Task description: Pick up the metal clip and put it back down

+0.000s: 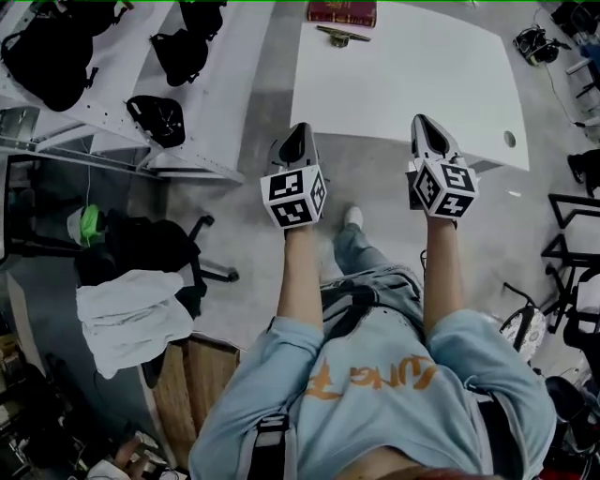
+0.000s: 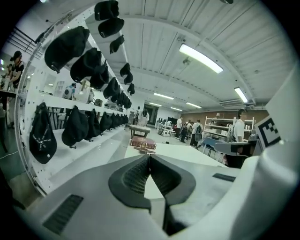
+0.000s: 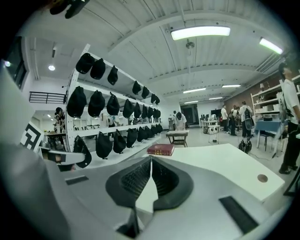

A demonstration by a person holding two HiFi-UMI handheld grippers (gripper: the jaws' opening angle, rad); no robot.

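With my left claw [image 1: 298, 133] and right claw [image 1: 423, 122] pinched shut and empty and the clip [image 1: 342, 36] far off by the book [image 1: 341, 11], reaching in unopened may shove it off the table [image 1: 403, 89].

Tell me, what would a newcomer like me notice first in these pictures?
Probably the two grippers with black-and-white marker cubes: the left gripper and right gripper, held out by a person, both shut and empty, at the near edge of a white table. At the table's far edge lie a red book and the metal clip. To the left, white shelving holds black caps or bags.
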